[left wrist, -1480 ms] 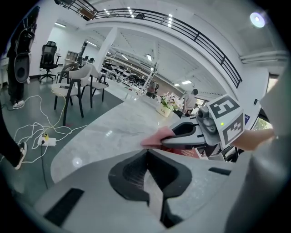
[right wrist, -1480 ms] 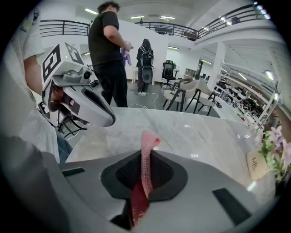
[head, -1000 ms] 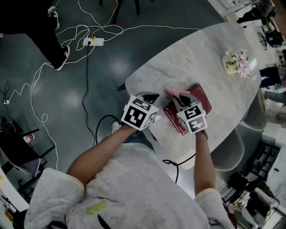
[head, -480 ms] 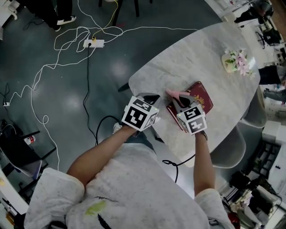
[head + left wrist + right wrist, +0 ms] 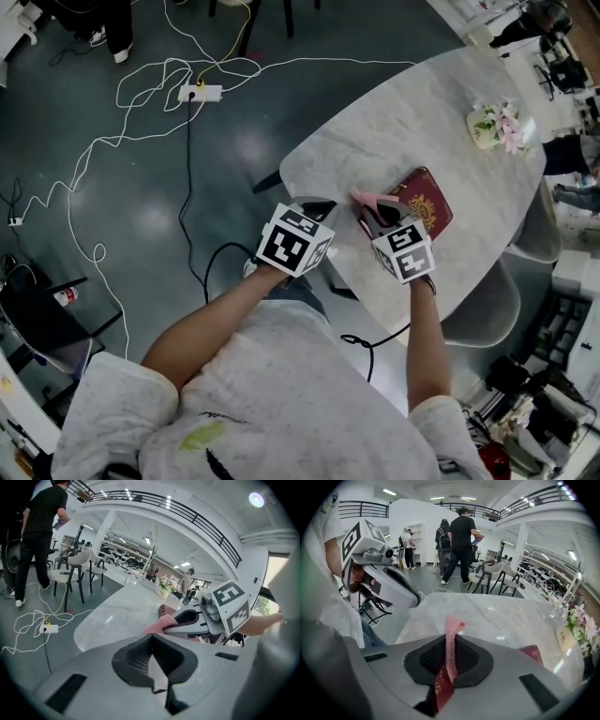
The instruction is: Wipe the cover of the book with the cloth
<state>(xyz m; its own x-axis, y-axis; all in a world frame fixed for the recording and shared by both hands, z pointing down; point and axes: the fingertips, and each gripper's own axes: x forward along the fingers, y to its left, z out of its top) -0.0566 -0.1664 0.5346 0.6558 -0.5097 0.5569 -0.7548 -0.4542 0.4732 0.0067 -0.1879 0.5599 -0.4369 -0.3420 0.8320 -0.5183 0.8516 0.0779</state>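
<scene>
The right hand-held gripper (image 5: 379, 217) has slid slightly back along the red book (image 5: 427, 202) on the marble counter (image 5: 394, 122), pinching the pink cloth (image 5: 367, 198). The left hand-held gripper (image 5: 317, 204), jaws pressed together and empty, hovers beside the book.

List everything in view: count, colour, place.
table: one, pale marble, under both grippers
book: one, dark red, on the table by the right gripper
cloth: one, pink, pinched in the right gripper
flower pot: one, white with pink flowers, at the table's far end
power strip: one, white, on the floor
chairs: at least two, pale, beside the table
bystander: one, in black, near the chairs
left gripper: grey, jaws together, empty
right gripper: grey, shut on the cloth
</scene>
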